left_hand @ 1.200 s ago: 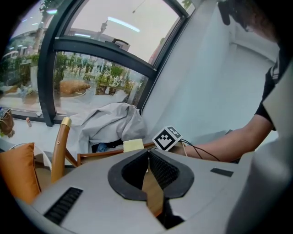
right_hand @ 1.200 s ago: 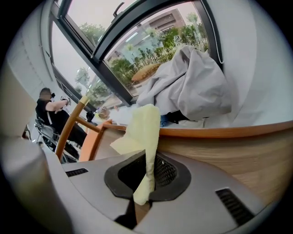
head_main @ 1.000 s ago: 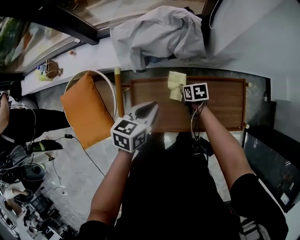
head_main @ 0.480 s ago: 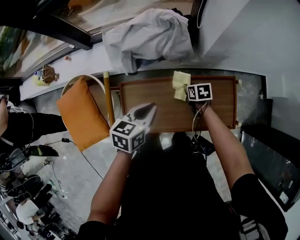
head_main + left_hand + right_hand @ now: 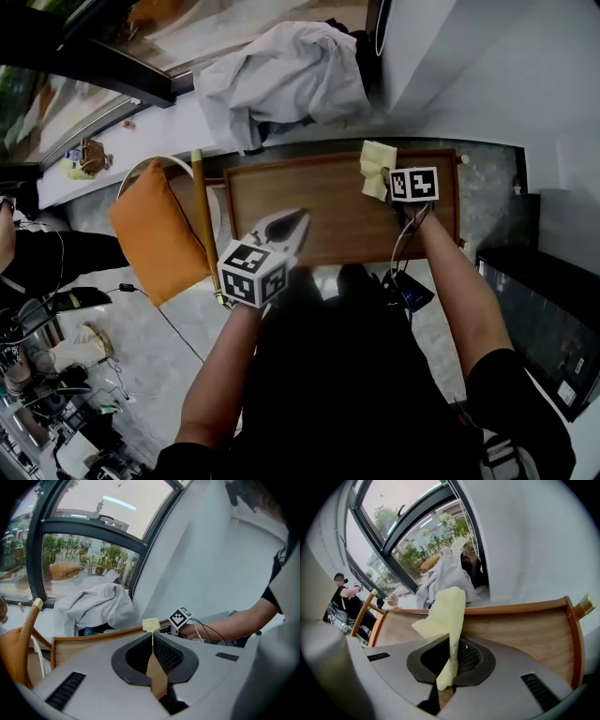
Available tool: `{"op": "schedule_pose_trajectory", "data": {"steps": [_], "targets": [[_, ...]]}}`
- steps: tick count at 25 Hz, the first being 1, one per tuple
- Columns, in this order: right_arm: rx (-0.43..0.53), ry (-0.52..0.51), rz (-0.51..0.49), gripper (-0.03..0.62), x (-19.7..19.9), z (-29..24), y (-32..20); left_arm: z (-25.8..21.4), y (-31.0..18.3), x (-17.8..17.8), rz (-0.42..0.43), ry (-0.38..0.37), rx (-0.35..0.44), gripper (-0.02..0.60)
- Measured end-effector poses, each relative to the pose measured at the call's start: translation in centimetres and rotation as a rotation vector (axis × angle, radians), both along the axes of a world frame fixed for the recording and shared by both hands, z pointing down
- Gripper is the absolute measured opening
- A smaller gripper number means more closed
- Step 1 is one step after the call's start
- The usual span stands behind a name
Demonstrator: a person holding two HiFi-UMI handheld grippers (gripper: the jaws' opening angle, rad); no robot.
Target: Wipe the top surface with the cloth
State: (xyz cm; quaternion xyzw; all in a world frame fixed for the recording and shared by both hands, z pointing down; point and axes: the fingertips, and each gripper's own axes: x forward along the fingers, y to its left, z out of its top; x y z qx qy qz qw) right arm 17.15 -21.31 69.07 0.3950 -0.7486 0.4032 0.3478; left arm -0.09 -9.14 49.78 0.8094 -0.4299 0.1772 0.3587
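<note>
Both grippers are closed, but only 1 carries anything. The right gripper (image 5: 451,656) has its jaws clamped on the pale yellow cloth (image 5: 449,611), which sticks out ahead of them in a folded flap. The left gripper (image 5: 152,637) has its jaws pressed together on nothing and hovers at the near edge of the wooden top (image 5: 342,202). Over the last second the right gripper has carried the cloth sideways to its own right, along the rim just ahead of it, from about the middle of the top to well toward the right end. The left gripper has kept its place. That reads as 1 wiping stroke under way along the back strip, though I cannot tell whether the cloth presses on the wood or rides just above it. Bare wood lies to the left of the right gripper and behind it toward the person, so by my judgement most of the surface is yet to be wiped, with further passes needed nearer in.
</note>
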Motion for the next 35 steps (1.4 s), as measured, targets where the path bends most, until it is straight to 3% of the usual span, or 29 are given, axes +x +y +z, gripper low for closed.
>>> {"op": "schedule_pose_trajectory", "data": {"steps": [12, 22, 35], "targets": [[0.035, 0.055, 0.107, 0.032, 8.4, -0.6, -1.3, 0.3, -0.2, 2.9, 0.03, 0.005, -0.005, 0.009], [0.062, 0.121, 0.21, 0.032, 13.6, -1.0, -2.1, 0.5, -0.2, 3.3, 0.043, -0.003, -0.006, 0.009], [0.073, 0.186, 0.3, 0.032, 17.2, -1.7, -2.2, 0.2, -0.1, 3.5, 0.032, 0.019, 0.004, 0.009]]}}
